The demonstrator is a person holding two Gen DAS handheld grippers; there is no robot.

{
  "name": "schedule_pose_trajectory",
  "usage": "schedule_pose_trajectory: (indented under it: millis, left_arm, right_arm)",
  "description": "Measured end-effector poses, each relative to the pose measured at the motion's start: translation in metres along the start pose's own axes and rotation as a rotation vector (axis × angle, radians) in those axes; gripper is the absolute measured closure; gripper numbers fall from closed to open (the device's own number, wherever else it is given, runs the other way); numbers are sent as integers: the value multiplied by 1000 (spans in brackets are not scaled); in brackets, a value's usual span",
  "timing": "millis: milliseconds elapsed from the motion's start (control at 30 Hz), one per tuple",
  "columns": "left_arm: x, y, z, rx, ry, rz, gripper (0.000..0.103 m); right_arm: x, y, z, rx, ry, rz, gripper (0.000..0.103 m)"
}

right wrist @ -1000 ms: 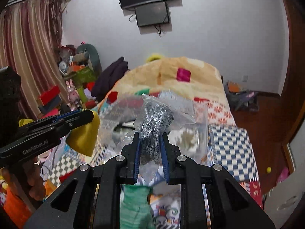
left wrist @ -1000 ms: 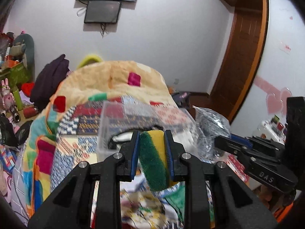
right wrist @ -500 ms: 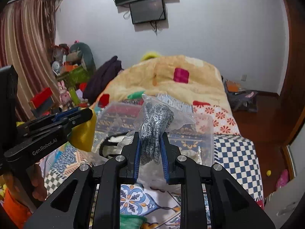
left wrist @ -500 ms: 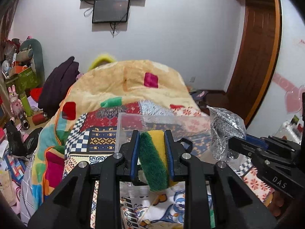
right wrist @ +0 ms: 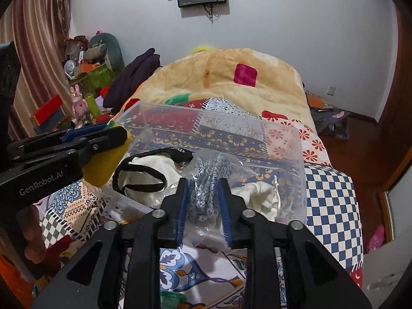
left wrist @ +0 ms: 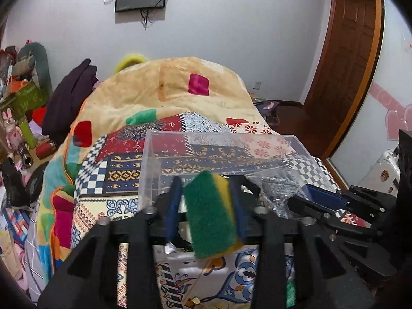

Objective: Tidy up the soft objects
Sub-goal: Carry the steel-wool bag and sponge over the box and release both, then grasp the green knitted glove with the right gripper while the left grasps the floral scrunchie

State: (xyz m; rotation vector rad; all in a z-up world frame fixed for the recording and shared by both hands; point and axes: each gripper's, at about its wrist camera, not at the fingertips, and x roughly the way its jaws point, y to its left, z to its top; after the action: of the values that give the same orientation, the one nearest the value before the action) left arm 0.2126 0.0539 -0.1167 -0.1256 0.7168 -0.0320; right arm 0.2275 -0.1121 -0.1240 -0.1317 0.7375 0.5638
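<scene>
A clear plastic bin (left wrist: 224, 152) stands on the patchwork bed; it also shows in the right wrist view (right wrist: 283, 139), holding white cloth (right wrist: 152, 166) with black straps. My left gripper (left wrist: 207, 206) has opened; the green-and-yellow sponge (left wrist: 211, 213) sits tilted and blurred between its jaws, touching only the right one, over the bin's near edge. My right gripper (right wrist: 203, 200) is shut on a grey speckled knit item in a clear bag (right wrist: 208, 180), held over the bin. The left gripper (right wrist: 77, 144) shows at the right wrist view's left.
A bunched beige quilt (left wrist: 170, 87) lies behind the bin. Toys and boxes (right wrist: 87, 77) crowd the left side. A wooden door (left wrist: 345, 59) is at the right. A green item (right wrist: 170, 300) lies on the bed below my right gripper.
Both grippers have moved forward and down over the bin. The left jaws have spread and the sponge has come loose and tilted. The right gripper still holds the bag.
</scene>
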Motion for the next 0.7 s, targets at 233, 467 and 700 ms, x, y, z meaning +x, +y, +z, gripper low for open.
schedule_pose_trajectory:
  millis: [233, 467, 700]
  left_arm:
    - [-21, -2, 0, -14, -21, -26, 42]
    - [-50, -9, 1, 18, -71, 3, 24]
    - [-82, -9, -27, 15, -74, 16, 5]
  right_arm:
    - [-23, -5, 2, 30, -56, 10, 38]
    - [-57, -7, -1, 49, -116, 10, 23]
    - [-76, 0, -25, 20, -102, 9, 18]
